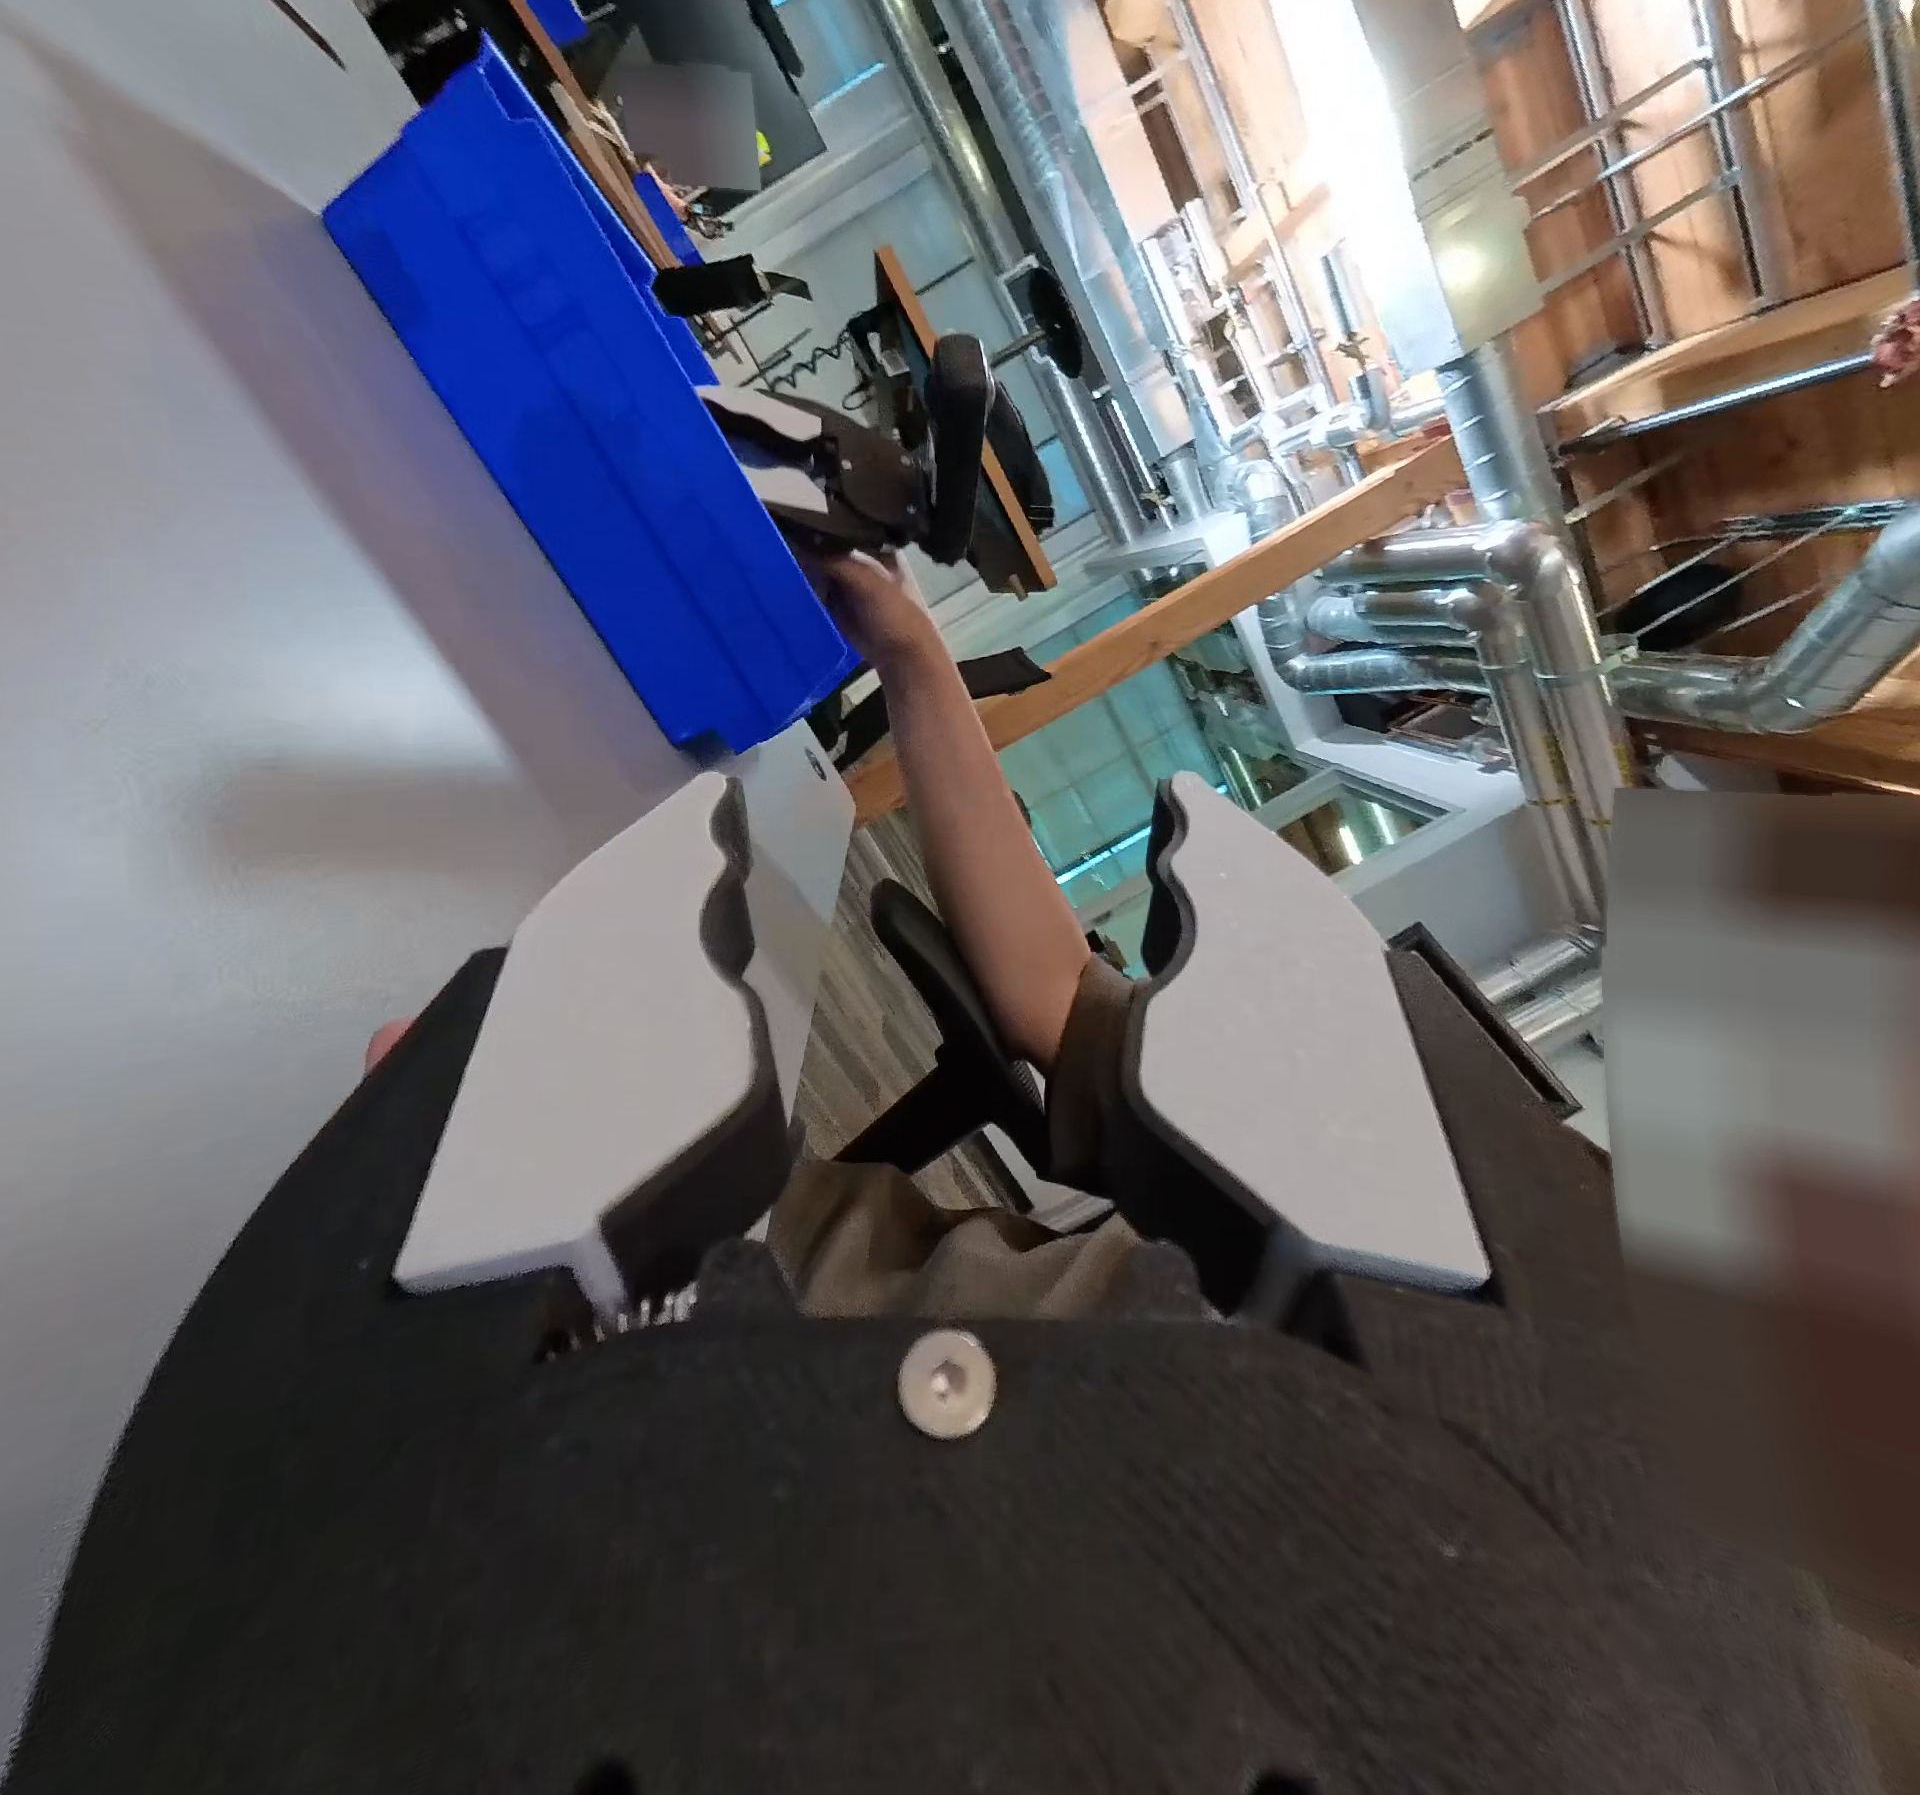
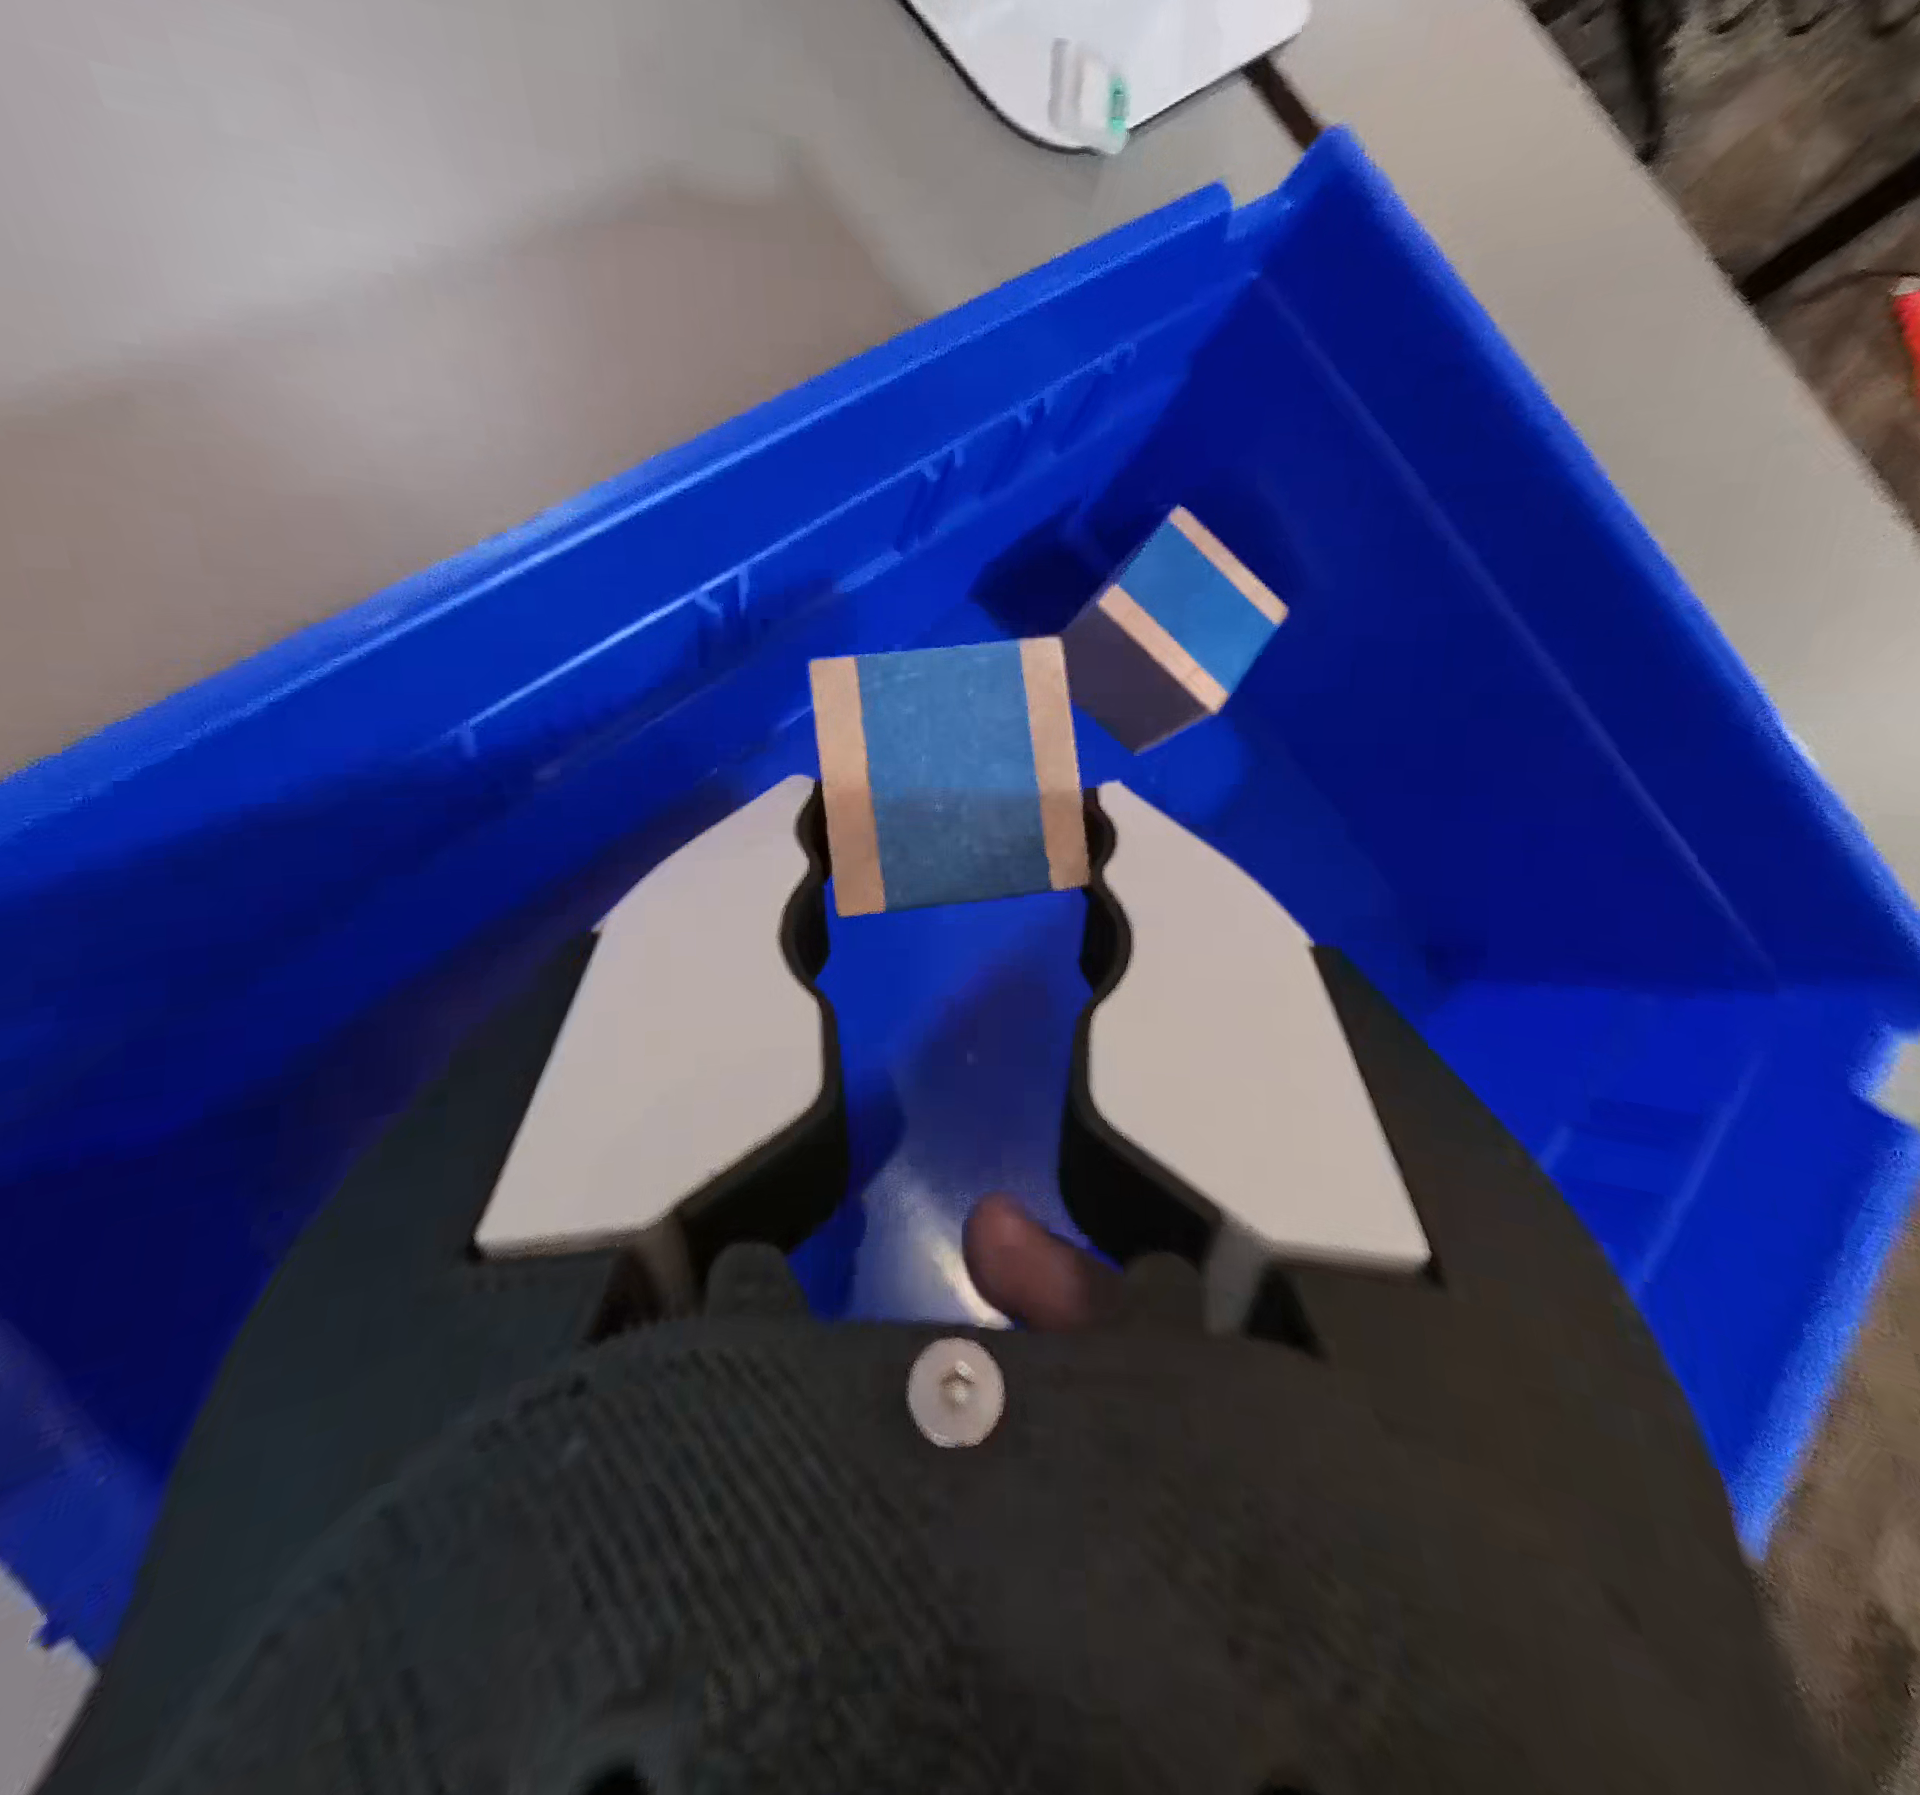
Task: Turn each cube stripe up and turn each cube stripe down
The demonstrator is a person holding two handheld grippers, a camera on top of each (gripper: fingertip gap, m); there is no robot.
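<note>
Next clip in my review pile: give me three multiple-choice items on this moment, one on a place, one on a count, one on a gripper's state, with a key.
1. Where are the cubes?
A. on the bare table
B. inside the blue bin
C. on the white tray

2. How many cubes with a blue stripe show in the right wrist view?
A. one
B. two
C. four

3. What is the left gripper doing?
A. open and holding nothing
B. shut on a cube
C. gripping the bin's rim

Key:
1 B: the blue bin has walls that rise around both cubes.
2 B: the near cube sits between the tips of the right gripper, and the far cube lies by the bin's corner.
3 A: the left gripper has its fingers wide apart with only background between them.
</note>
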